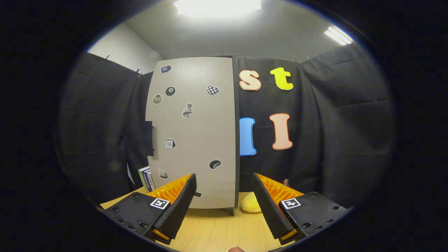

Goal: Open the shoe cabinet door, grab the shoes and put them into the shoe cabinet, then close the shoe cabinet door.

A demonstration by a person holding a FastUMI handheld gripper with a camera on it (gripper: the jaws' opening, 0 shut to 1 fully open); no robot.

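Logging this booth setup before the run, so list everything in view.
Shoe cabinet: one, light grey door shut, dark handle on its left edge, stickers on it; stands on the table beyond the fingers.
Table: one, light wood, under the cabinet.
Yellow soft item: one, on the table right of the cabinet's foot; partly hidden, kind unclear.
Books or boxes: a few, upright, left of the cabinet.
Ceiling lights: two, white.
Gripper: one, fingers open, nothing between them.

yellow shoe [250, 204] partly behind fingers [264, 199]
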